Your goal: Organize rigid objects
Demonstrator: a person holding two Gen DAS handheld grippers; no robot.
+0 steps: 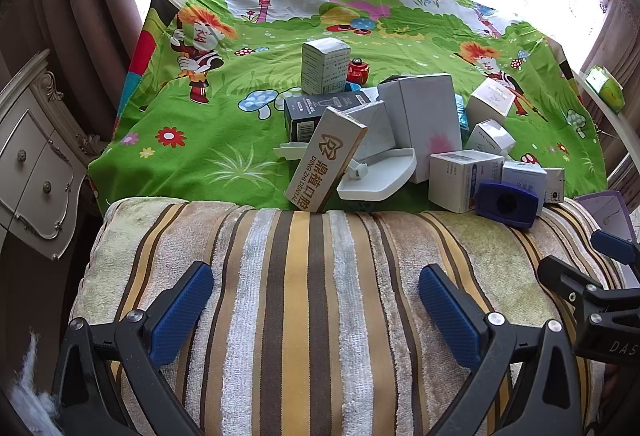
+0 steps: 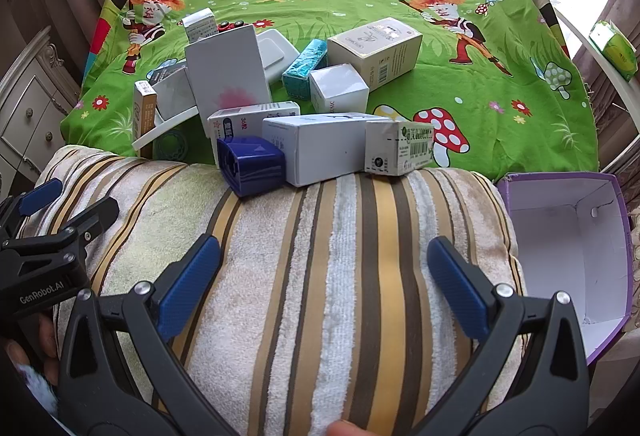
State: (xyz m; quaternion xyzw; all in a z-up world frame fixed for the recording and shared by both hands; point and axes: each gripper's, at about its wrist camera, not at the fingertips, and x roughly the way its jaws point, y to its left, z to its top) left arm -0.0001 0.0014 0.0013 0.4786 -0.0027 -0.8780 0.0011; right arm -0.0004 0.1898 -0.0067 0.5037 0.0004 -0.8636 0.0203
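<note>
We held both grippers, left [image 1: 316, 300] and right [image 2: 324, 272], wide and empty; mid-frame the leaning boxes [image 2: 280, 108] looked likely to topple if nudged.

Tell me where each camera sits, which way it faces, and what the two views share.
Left wrist: on the left gripper, angled down over the striped towel toward the box pile; its open fingers show, the right gripper at the edge.
Right wrist: on the right gripper, same slant; open fingers, purple box beside.
Shared: blue plastic piece, green cartoon cloth.
</note>
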